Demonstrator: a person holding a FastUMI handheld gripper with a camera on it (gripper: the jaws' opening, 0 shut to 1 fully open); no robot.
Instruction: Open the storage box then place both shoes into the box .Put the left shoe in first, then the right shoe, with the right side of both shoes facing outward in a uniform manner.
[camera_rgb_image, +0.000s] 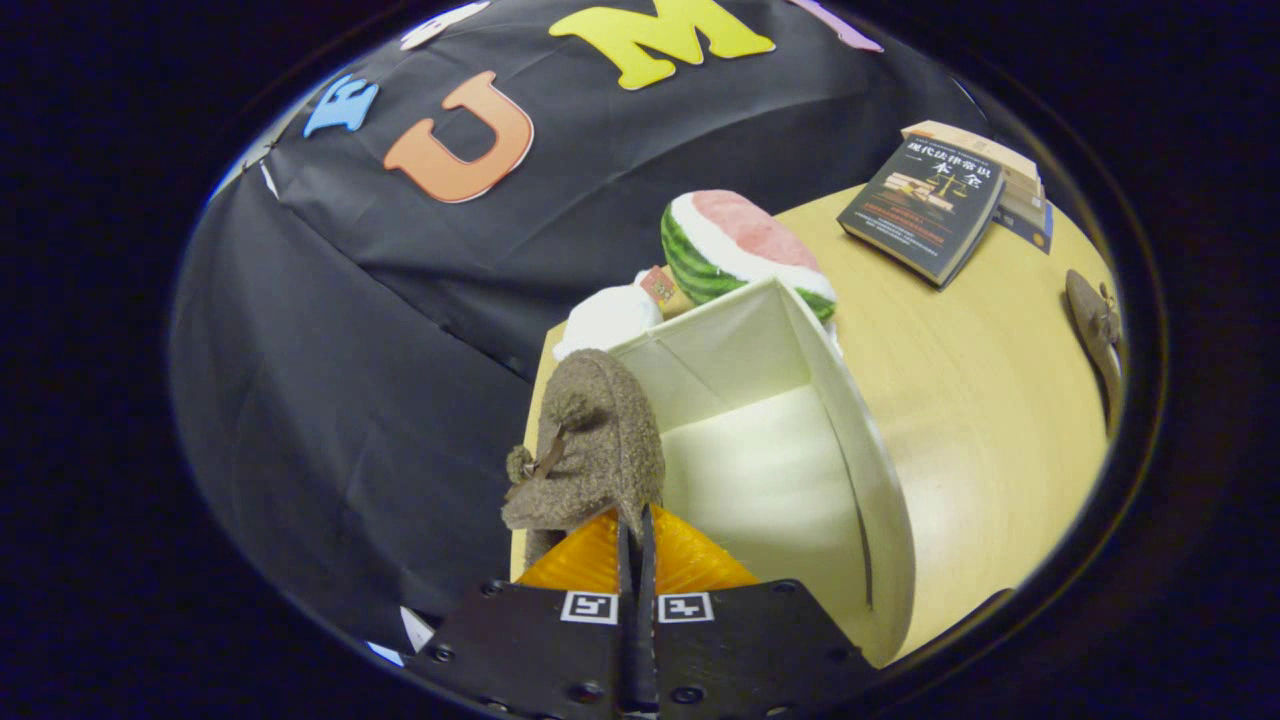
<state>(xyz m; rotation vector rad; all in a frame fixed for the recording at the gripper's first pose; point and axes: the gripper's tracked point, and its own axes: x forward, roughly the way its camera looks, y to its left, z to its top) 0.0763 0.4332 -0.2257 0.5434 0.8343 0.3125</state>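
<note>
My gripper (636, 525) is shut on a brown fuzzy shoe (590, 440) with a small bow, pinching its rim between both fingers. The shoe hangs over the left wall of the open white storage box (868, 450). The box's inside shows bare, just ahead and to the right of my fingers. A second brown shoe (1095, 330) lies on the wooden table (980, 400), far off to the right of the box.
A plush watermelon slice (740, 245) and a white soft item (605, 318) sit right behind the box. A stack of books (925, 205) lies at the table's far right. The black cloth wall hangs close on the left.
</note>
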